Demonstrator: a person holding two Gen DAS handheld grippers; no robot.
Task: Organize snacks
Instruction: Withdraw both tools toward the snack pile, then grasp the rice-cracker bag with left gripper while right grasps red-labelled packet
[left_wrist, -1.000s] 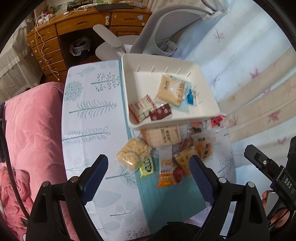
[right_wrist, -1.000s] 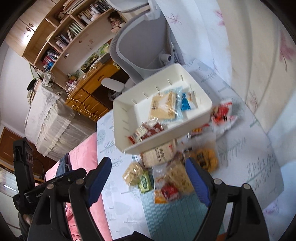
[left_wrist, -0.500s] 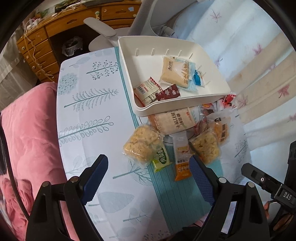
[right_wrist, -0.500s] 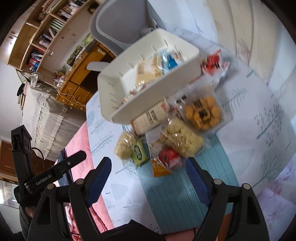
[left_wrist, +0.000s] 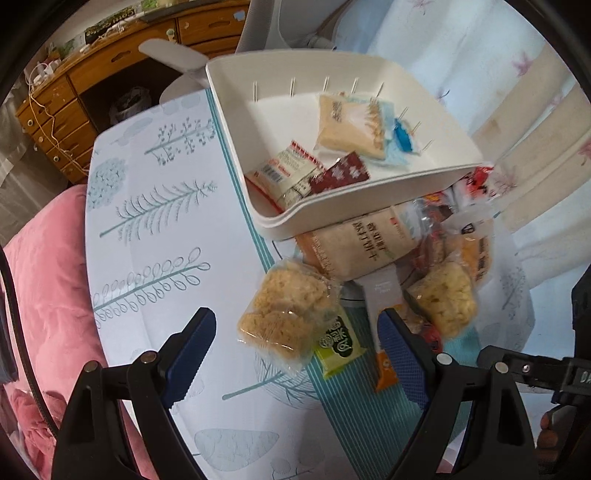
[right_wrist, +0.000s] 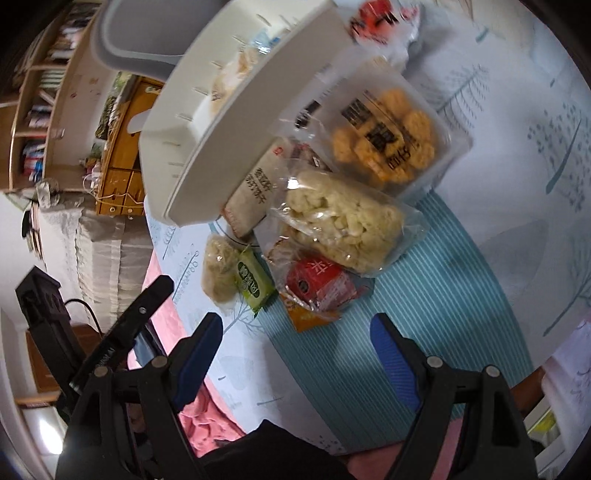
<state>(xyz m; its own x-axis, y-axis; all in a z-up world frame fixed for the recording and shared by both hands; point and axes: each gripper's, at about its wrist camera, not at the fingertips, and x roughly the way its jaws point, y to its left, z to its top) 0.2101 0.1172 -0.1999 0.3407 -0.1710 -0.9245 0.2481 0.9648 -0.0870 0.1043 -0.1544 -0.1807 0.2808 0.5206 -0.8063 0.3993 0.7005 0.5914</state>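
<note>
Above the surface (left_wrist: 155, 258) we hold the left tool (left_wrist: 295, 360) and right tool (right_wrist: 295, 354) agape, empty, over snack packets (right_wrist: 343, 225) piled against the white tray (left_wrist: 236, 110).

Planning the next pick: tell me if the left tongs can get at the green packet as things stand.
Probably yes. The left tongs are open and empty with the green packet lying between their tips. One snag: the clear bag of puffed snacks overlaps the packet's edge, so a grab may catch both.
</note>
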